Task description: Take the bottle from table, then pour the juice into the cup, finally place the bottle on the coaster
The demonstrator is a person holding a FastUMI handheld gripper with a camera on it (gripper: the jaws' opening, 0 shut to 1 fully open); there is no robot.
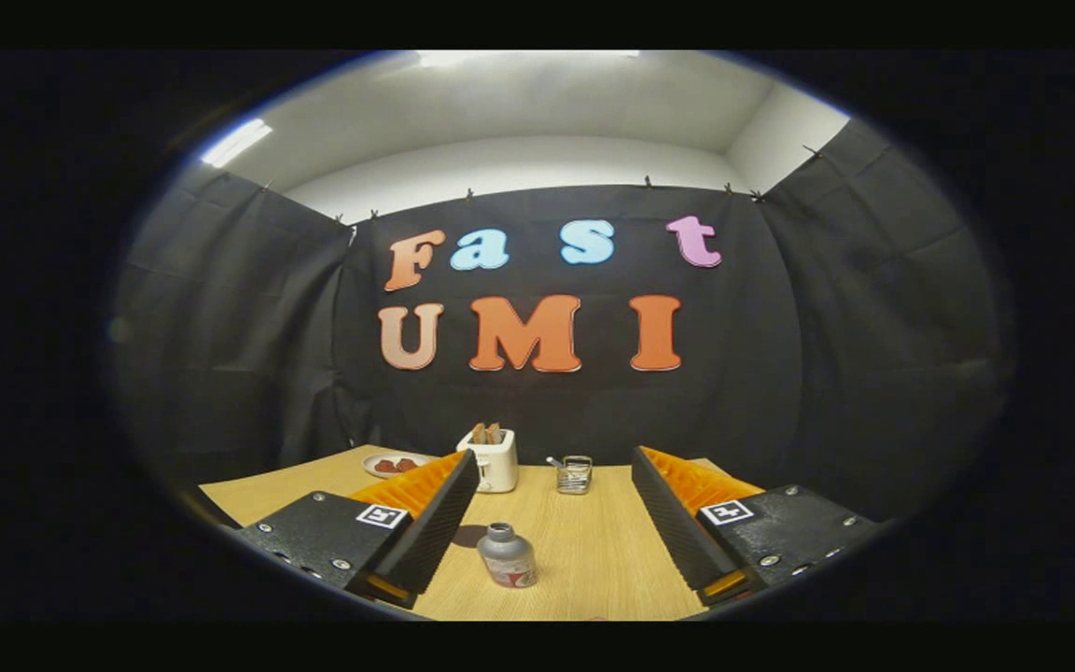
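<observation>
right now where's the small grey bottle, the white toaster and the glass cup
small grey bottle (507,556): gripper view, its body, between the open tool's fingers
white toaster (494,460): gripper view, its front face
clear glass cup (575,475): gripper view, its side wall

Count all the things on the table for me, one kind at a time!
Bottle: 1
Toaster: 1
Plate: 1
Glass cup: 1
Coaster: 1
Total: 5
The gripper is open, touching none of them.

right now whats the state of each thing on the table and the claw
claw: open, fingers wide apart, holding nothing
small grey capped bottle: upright on the table, between the fingers, untouched
dark round coaster: flat, bare, beside the bottle
clear glass cup: upright beyond the fingers
white toaster: two slices sticking up
</observation>
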